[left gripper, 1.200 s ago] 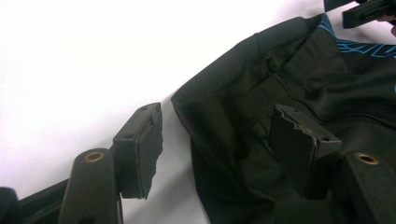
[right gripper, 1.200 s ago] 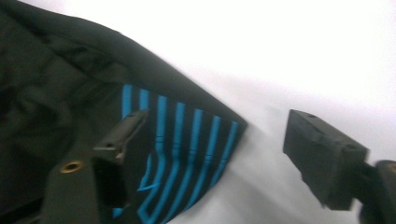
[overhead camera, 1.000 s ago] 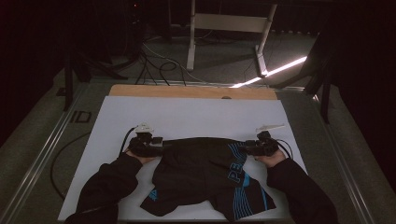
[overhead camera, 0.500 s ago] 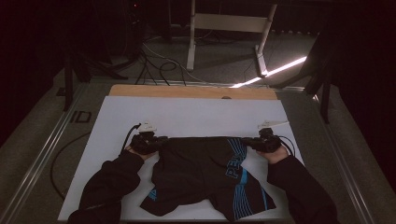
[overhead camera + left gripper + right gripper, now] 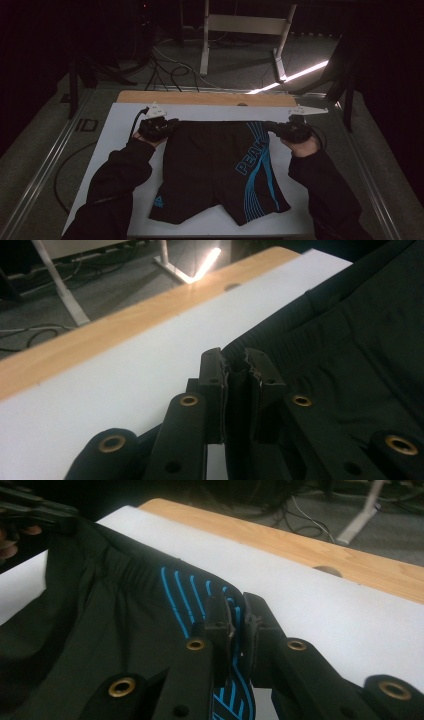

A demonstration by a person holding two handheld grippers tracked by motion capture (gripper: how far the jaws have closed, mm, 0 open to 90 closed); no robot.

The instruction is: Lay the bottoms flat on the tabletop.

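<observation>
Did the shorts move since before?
Yes. The shorts now hang spread out, their waistband pulled farther up the white table, toward its wooden edge.

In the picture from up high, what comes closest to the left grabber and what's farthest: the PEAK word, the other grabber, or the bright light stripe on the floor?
From the left gripper, which pinches the shorts' waistband corner:
1. PEAK lettering, on the shorts' right leg.
2. Right gripper, at the opposite waistband corner.
3. Bright light stripe, on the floor beyond the table.
</observation>
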